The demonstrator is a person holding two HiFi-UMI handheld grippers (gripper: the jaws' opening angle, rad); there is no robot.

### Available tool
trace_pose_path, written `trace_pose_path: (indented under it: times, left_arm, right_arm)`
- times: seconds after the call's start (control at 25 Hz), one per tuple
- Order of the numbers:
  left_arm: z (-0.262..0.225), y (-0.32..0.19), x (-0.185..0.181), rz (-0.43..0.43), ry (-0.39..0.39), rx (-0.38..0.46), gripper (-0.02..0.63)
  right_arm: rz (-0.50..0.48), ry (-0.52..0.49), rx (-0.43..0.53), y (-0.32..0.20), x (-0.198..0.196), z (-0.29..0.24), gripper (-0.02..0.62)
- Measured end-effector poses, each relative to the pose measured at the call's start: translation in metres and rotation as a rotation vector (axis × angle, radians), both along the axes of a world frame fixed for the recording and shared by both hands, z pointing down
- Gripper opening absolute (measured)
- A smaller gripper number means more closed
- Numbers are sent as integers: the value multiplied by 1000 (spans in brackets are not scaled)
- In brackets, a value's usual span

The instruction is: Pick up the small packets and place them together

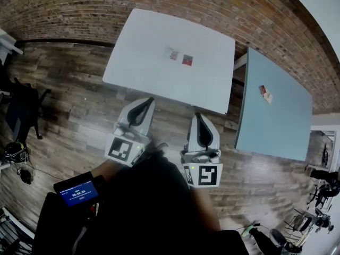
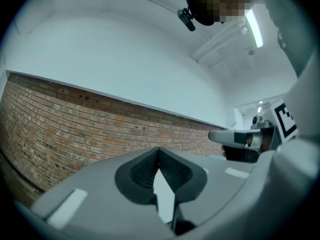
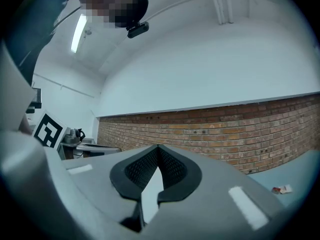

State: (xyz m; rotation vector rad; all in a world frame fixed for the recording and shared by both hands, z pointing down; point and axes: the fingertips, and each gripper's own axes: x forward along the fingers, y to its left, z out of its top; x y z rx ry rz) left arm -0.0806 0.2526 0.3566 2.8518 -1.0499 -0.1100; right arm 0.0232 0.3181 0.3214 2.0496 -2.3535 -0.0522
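Two small packets lie side by side on the white table (image 1: 159, 41), a pale one (image 1: 173, 54) and a red one (image 1: 187, 60). A third red and white packet (image 1: 265, 93) rests on the blue-grey table (image 1: 281, 126) to the right; it also shows low at the right of the right gripper view as the packet (image 3: 281, 189). My left gripper (image 1: 147, 101) (image 2: 159, 151) and right gripper (image 1: 197, 116) (image 3: 157, 148) hover over the wooden floor, short of the white table's near edge. Both are shut with nothing between their tips, and both point up toward the brick wall.
A brick wall (image 1: 79, 9) runs behind both tables. A black chair (image 1: 21, 110) stands at the left on the wooden floor. A small device with a blue screen (image 1: 78, 190) sits near the person's left side. Stands and gear cluster at the lower right (image 1: 319, 217).
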Motion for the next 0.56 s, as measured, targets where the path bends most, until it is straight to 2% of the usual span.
trace_pose_path:
  times: [0.24, 0.36, 0.56]
  left_arm:
    - [-4, 2, -5, -3, 29, -3, 0]
    - [1, 1, -9, -7, 12, -8, 0]
    - [-3, -6, -8, -5, -2, 42, 0]
  right_arm:
    - [-1, -3, 15, 0, -6, 0, 0]
    - [1, 1, 27, 0, -8, -1, 0]
    - [8, 6, 40, -7, -1, -7, 0]
